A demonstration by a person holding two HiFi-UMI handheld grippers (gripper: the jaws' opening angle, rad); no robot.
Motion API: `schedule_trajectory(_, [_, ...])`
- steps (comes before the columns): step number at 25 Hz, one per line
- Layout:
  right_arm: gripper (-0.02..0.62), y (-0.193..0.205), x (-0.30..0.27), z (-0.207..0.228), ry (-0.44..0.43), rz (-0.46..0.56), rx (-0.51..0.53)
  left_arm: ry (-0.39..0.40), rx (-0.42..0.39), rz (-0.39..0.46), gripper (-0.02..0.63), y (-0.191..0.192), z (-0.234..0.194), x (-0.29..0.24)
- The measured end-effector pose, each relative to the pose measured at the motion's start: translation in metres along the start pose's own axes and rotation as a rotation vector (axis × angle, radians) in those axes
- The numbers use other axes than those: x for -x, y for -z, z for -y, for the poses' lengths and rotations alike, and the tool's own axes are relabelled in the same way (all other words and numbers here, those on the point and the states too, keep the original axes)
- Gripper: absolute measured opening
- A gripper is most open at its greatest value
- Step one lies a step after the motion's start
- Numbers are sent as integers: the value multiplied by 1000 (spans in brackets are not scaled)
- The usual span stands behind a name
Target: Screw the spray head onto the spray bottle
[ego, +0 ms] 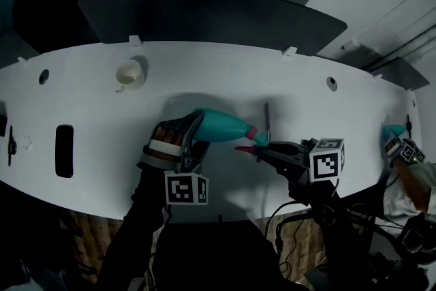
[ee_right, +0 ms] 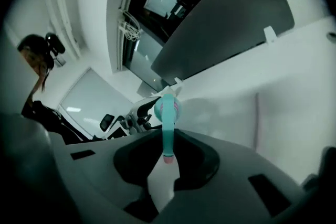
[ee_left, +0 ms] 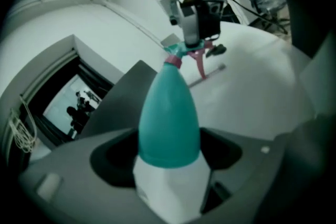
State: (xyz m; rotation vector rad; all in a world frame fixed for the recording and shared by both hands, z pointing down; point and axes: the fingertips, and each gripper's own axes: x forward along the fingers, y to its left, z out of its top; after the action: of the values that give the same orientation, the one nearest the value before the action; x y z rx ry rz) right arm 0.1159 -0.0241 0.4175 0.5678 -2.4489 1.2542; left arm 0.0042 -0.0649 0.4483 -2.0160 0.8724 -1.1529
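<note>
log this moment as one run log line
left gripper shut on spray bottle | right gripper shut on spray head | head at bottle neck

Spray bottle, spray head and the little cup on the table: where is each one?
spray bottle [ego: 221, 126]: head view, on its teal body.
spray head [ee_left: 200, 64]: left gripper view, on its pink trigger.
cup [ego: 129, 74]: head view, on its middle, seen from above.

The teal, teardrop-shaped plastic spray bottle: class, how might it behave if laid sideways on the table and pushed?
The teal, teardrop-shaped plastic spray bottle looks round and tapered, so it would probably roll in a curve. Its smooth wall may slip in the left gripper. It is opaque, so its weight cannot be told.
</note>
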Motion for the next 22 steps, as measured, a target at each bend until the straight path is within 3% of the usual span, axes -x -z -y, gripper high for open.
schedule_trajectory(4, [67, 0, 6, -2, -27, 12, 17, -16, -53, 42, 371, -7, -5, 0])
schedule_trajectory(9, [67, -2, 17, -9, -103, -60, 1, -75, -229, 124, 371, -19, -20, 7])
schedule_trajectory(15, [67, -8, 25, -5, -34, -151, 95, -91, -306, 149, 371, -29, -26, 9])
schedule_trajectory(17, [67, -10, 23, -10, -100, -110, 29, -117, -320, 157, 370, -30, -32, 10])
schedule_trajectory(22, [67, -7, 19, -21, -315, 4, -278, -196, -421, 191, 370, -29, -42, 17])
